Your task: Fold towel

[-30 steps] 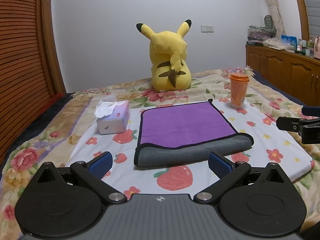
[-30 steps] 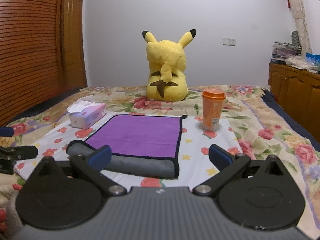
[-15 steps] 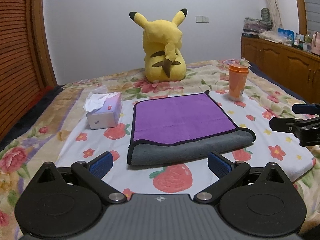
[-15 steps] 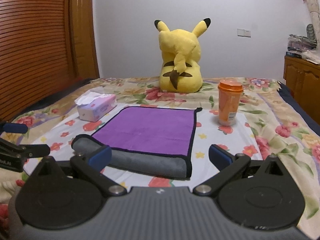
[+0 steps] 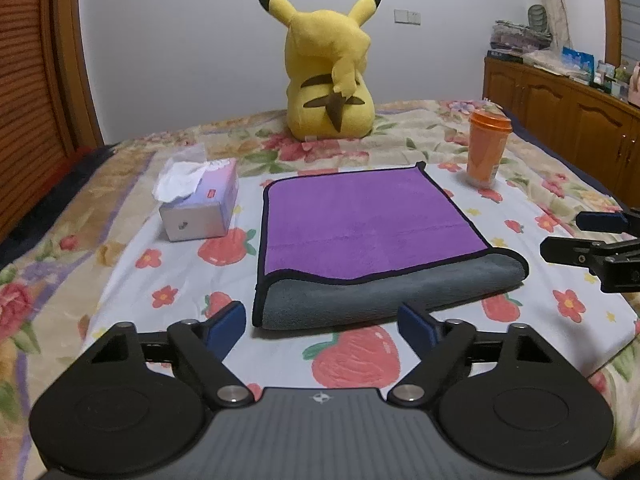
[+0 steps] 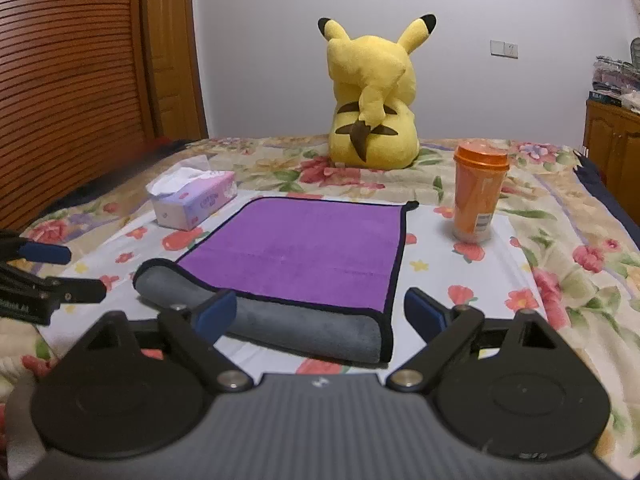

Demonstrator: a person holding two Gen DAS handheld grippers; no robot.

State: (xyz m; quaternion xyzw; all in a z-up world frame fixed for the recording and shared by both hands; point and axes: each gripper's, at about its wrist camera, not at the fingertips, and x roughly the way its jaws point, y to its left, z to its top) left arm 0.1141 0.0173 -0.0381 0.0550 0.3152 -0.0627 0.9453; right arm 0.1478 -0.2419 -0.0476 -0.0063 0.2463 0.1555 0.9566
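Looking along the left claw (image 5: 322,322), its blue-padded fingers (image 5: 224,324) stand spread wide with nothing between them, held just short of the towel's near fold. The towel (image 5: 360,216) lies folded on the flowered bed (image 5: 120,280), purple face up, its grey underside rolled out along the near edge. A tissue box (image 5: 200,204) sits just left of it, an orange cup (image 5: 486,148) off its far right corner, and a yellow plush (image 5: 330,76) behind. The right claw (image 5: 592,244) shows at the right edge.

From the right wrist, the right claw (image 6: 320,314) is likewise spread and empty, its left finger (image 6: 214,314) overlapping the towel's (image 6: 304,248) grey fold in view; contact is unclear. The left claw (image 6: 44,272) enters at the left edge, and the cup (image 6: 478,194) stands right of the towel.
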